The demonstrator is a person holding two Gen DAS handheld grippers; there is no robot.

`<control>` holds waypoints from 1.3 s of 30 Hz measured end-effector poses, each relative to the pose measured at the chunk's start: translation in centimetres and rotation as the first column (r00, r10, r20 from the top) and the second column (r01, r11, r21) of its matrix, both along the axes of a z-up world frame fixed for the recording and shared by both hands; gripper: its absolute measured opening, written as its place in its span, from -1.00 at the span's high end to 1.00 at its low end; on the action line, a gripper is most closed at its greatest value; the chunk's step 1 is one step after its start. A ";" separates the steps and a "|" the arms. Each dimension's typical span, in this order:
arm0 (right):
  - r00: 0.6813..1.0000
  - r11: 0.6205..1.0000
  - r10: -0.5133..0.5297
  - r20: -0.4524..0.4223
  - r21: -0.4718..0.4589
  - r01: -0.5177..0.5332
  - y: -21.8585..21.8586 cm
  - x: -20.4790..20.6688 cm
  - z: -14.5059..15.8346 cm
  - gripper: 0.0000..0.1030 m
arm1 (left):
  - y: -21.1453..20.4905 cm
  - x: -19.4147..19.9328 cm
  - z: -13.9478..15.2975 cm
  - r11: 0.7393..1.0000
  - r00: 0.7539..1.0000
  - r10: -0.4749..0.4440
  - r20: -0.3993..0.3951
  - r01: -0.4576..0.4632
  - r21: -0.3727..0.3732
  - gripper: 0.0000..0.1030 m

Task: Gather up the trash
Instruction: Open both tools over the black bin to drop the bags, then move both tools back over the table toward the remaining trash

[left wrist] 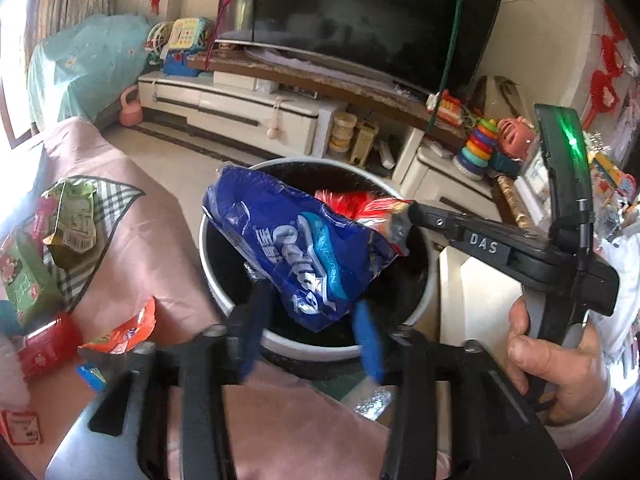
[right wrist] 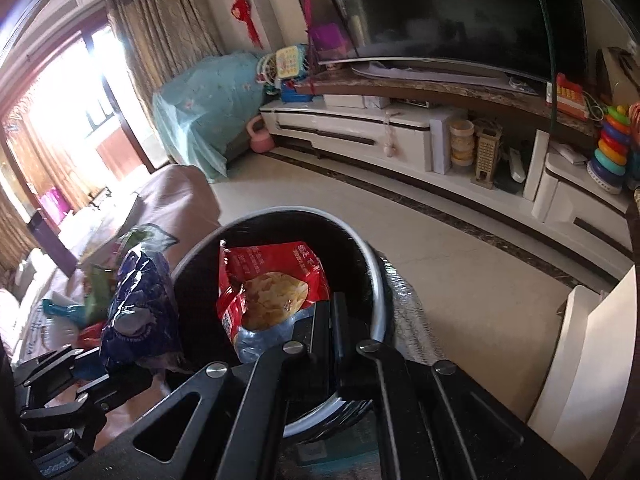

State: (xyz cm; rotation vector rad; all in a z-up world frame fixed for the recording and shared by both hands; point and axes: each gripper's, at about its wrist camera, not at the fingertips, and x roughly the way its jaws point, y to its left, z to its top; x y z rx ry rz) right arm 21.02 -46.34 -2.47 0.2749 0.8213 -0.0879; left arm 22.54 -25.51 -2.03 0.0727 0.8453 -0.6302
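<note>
I hold a pair of tongs in each hand above a round trash bin (left wrist: 224,280) with a pale rim and a dark inside, standing on the floor against a pink-covered sofa (left wrist: 152,248). My left tongs (left wrist: 312,316) are spread apart, blue tips on either side of a crumpled blue snack bag (left wrist: 304,256); the bag seems to sit loosely between them, not squeezed, directly over the bin's mouth, its long axis running from the near rim up and away to the left. My right tongs (right wrist: 316,320) are pressed closed on the lower edge of a red chip bag (right wrist: 272,288), which stands upright from the tips and hangs over the inside of the bin (the right wrist view shows dark bin wall all around it). So both bags lie straight ahead of their own tongs, with the bin below; neither needs to travel sideways, I judge, only to be let go. More trash waits on the sofa to my left: a green wrapper (left wrist: 76,220), an orange wrapper (left wrist: 128,332), and a red packet (left wrist: 48,352), all nearer to my left hand than my right.
</note>
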 end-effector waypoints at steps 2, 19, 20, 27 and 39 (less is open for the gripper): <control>1.000 1.000 0.002 -0.011 0.007 -0.002 -0.1 0.4 -0.3 0.87 | 0.2 -0.1 -0.3 1.000 1.000 0.022 0.013 -0.022 0.014 -0.36; 0.996 0.994 -0.003 0.086 0.107 -0.006 2.2 -3.9 0.7 -0.66 | 8.1 -4.7 -1.0 0.988 0.989 0.149 -0.020 -0.150 -0.040 -0.64; 0.996 0.994 0.004 0.094 0.113 -0.015 2.8 -4.4 0.9 -0.72 | 8.7 -5.1 -1.0 0.987 0.987 0.157 -0.017 -0.158 -0.042 -0.64; 0.990 0.986 0.068 0.122 0.145 -0.086 6.9 -6.7 1.1 -0.96 | 13.1 -8.3 -1.0 0.972 0.973 0.231 -0.007 -0.231 -0.043 -0.67; 0.975 0.969 0.199 0.095 0.132 -0.210 13.8 -8.3 -0.3 -0.97 | 21.7 -10.8 -1.7 0.916 0.917 0.398 -0.024 -0.399 -0.037 -0.67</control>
